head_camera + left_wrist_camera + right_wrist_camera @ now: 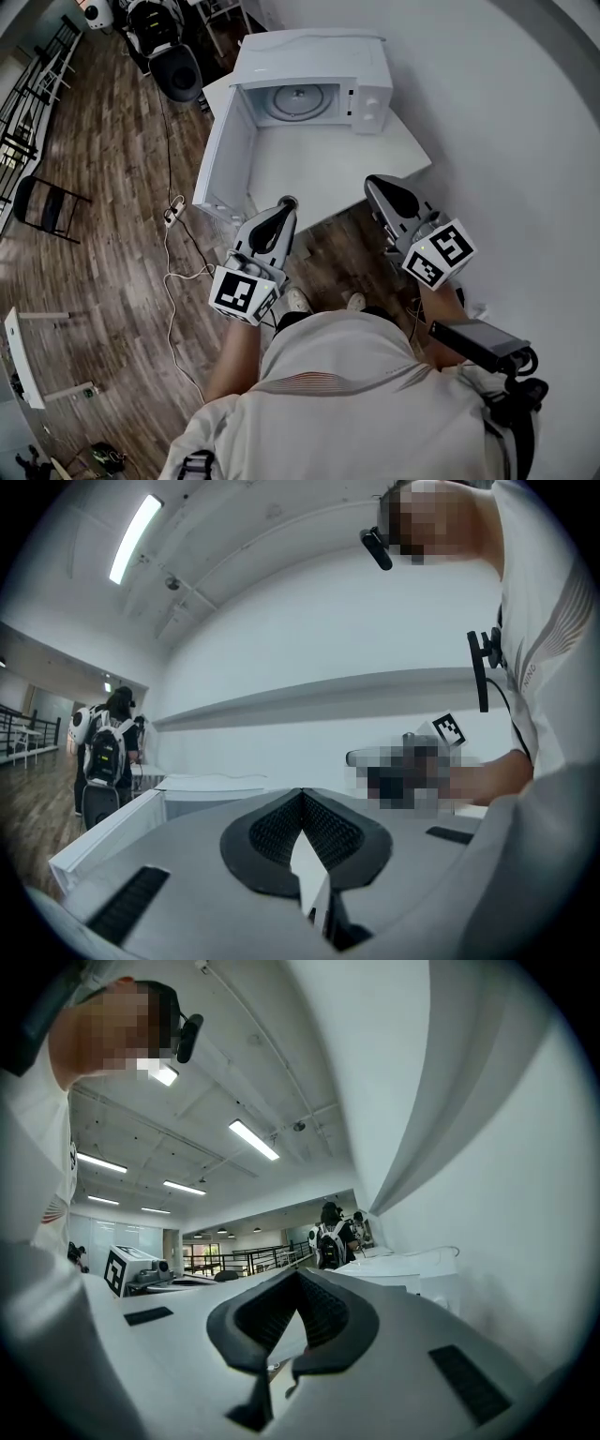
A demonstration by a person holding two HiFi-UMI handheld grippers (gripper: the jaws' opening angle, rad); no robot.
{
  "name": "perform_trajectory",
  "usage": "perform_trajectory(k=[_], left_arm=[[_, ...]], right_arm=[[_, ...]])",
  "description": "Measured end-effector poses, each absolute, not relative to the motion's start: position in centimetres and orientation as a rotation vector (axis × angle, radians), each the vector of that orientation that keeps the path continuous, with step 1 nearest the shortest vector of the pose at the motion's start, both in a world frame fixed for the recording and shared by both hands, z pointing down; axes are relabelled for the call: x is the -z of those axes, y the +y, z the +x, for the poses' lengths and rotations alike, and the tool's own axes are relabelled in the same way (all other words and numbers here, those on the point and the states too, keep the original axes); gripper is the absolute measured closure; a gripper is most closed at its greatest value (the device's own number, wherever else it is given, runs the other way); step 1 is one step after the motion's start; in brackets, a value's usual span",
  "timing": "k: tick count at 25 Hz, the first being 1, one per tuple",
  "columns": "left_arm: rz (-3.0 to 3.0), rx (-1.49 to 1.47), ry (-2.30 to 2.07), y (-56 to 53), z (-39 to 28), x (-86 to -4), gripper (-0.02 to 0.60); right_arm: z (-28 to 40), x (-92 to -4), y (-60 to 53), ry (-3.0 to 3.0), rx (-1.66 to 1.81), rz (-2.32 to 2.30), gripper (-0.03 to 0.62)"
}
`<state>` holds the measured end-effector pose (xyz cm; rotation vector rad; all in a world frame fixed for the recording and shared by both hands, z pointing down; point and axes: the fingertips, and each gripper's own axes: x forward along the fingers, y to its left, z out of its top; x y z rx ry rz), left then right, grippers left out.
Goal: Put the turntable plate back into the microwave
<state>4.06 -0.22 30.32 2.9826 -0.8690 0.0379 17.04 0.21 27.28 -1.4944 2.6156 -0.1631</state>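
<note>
Turntable plate (298, 101) lies in microwave (370, 56). Left hand-held gripper (285, 204), right hand-held gripper (377, 186): jaws together, empty. I steer clear of open door (225, 150).

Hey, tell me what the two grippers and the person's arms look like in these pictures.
The left gripper and the right gripper both have light grey, tapering bodies with dark, textured fingers. Each carries a white cube at its rear, printed with black square markers. The person wears a pale short-sleeved shirt.
</note>
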Motion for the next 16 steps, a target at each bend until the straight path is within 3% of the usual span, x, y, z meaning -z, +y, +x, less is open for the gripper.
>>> perform_trajectory(k=[16], left_arm=[[2.982,-0.047,-0.878,1.0,3.4,-30.0,0.572]], right_arm=[[15.2,-26.8,1.0,2.668,0.155,-1.46,0.591]])
